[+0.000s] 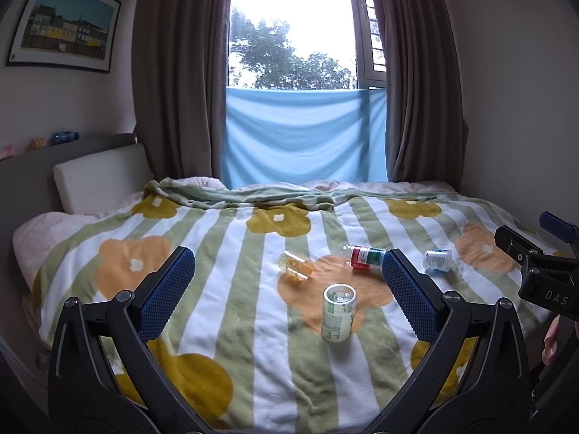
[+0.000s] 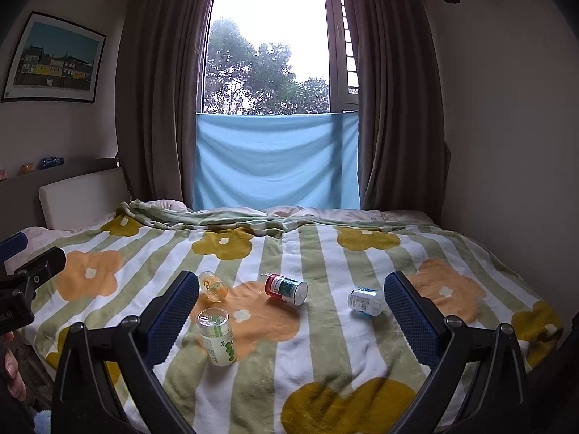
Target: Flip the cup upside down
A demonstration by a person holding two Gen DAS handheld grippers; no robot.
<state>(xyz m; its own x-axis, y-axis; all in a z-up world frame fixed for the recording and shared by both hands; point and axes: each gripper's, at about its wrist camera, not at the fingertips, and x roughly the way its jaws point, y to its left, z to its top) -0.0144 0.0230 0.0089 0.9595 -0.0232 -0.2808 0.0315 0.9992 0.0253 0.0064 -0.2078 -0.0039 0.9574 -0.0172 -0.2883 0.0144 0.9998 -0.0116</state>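
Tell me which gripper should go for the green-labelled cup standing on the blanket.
Left, probably. In the left wrist view the green-labelled cup stands almost centred ahead of the open left gripper. In the right wrist view it sits off beside the left finger of the open right gripper.

- Daylight pours in through the window (image 1: pixel 289 29) ahead of me, blown out to near white in both views.
- The curtains (image 2: pixel 155 101) and walls sit dim beside it.
- The blanket (image 2: pixel 325 343) is evenly, softly lit, with only faint shadows.
- Fisheye bends edges; corners go black.
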